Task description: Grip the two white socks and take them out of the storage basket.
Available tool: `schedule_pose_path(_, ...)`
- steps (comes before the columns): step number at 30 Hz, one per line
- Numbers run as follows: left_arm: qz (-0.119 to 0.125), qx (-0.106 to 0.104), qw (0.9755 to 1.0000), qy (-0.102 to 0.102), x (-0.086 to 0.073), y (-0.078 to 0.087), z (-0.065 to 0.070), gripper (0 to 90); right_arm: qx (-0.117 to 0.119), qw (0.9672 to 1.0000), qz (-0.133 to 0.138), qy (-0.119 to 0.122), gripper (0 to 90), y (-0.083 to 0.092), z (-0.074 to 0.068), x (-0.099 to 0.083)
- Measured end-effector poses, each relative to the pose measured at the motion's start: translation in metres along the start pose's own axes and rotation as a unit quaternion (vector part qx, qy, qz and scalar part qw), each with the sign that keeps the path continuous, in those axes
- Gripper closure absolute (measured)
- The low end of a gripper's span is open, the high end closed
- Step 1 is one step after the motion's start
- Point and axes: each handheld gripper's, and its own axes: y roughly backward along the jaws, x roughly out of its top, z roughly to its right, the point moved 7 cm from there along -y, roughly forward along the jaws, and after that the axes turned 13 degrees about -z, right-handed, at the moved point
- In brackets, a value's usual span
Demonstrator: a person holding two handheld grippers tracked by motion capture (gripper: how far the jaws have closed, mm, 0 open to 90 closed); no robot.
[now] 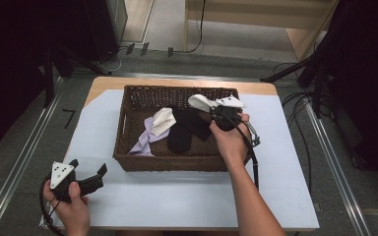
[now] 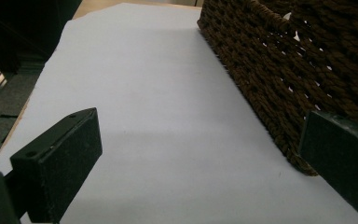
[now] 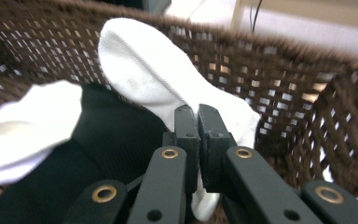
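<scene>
Fingers of the right gripper are pinched tight on a white sock, clamping its fabric partway along, with a shorter end hanging below them and the rest bulging up in front. That sock sits over the right part of a brown wicker basket, lifted above the clothes inside. It looks soft, light and limp, so it should droop and swing from whatever spot is pinched; a hold near the cuff or mid-length seems safest, since thin knit can slip from a shallow bite. Under and beside it lie a black sock, a second white sock and a lilac cloth, so I count two white, one black and one lilac piece. Out on the pale tabletop, the left gripper rests near the basket's corner with its fingers spread apart, holding nothing.
</scene>
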Motion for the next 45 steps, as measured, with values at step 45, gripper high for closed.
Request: schedule_pose_path(45,-0.003,0.001,1.0,-0.003,0.0,-0.001,0.0,0.3,-0.075,0.9643,0.254,-0.011,87.9,0.096,0.063,0.035)
